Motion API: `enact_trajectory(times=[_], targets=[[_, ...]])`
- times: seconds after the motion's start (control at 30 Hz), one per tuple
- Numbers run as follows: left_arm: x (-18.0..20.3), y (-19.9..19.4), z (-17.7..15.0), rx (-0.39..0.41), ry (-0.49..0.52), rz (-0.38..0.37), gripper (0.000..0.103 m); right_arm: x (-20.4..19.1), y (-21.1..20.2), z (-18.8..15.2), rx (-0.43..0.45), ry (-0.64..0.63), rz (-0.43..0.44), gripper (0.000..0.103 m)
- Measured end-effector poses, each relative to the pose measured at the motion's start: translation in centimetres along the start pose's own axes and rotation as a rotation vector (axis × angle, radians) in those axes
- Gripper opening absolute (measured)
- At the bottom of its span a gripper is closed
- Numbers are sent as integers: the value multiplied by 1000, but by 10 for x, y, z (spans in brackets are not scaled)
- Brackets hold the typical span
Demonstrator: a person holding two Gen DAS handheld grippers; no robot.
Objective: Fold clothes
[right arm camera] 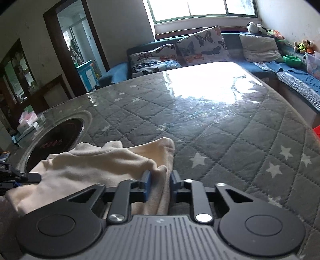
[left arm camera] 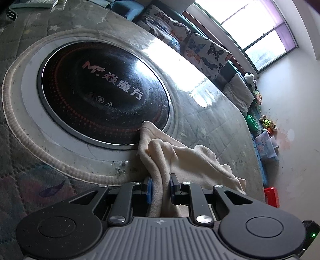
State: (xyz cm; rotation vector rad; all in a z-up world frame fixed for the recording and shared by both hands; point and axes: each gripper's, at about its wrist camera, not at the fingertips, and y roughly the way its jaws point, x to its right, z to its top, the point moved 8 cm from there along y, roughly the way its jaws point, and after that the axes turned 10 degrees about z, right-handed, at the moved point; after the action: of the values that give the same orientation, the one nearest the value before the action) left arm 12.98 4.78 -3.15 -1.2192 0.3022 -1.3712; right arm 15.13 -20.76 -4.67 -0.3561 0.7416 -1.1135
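Cream cloth (left arm camera: pixel 180 158) is pinched between the blue-padded jaws of the left gripper (left arm camera: pixel 161 187), which are nearly closed with only the fold of fabric between them. From there the cloth is bunched up and spread forward, its far edge lying at the rim of a round black hob (left arm camera: pixel 104 94) set in the surface (left arm camera: pixel 210 128). Another fold of the same cloth (right arm camera: pixel 96 160) is clamped in the jaws of the right gripper (right arm camera: pixel 160 185), likewise drawn almost together. The cloth is draped leftward across the quilted, star-patterned surface (right arm camera: pixel 220 140), where the tip of the left gripper (right arm camera: pixel 20 177) is seen holding it. Butterfly cushions (right arm camera: pixel 202 46) are seen beyond, under a window (right arm camera: pixel 200 8).
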Motion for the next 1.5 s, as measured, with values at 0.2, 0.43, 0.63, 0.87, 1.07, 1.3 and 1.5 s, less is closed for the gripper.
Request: enact_trajectory(times=[0.2,0.43,0.63,0.87,1.07,1.3,1.5], targets=[[13,-6,4,34,86,14,16,-7,-11,4,43,7,3,8],[54,-11,8,67,198,-20,14,-14,-44,19,125,-17,-23,8],[106,-1,-4,41,284,-68,13,1,-77,34,179,-33,-98,8],[168,19,-26,-8,356,-127,13,44,-118,41,233,3,-207,7],[210,29,-46,-40,422,-165,13,84,-148,40,265,38,-292,8],[230,40,-62,-67,469,-172,13,118,-164,29,278,83,-351,8],[240,49,-73,-88,501,-167,13,141,-166,13,267,125,-383,8]])
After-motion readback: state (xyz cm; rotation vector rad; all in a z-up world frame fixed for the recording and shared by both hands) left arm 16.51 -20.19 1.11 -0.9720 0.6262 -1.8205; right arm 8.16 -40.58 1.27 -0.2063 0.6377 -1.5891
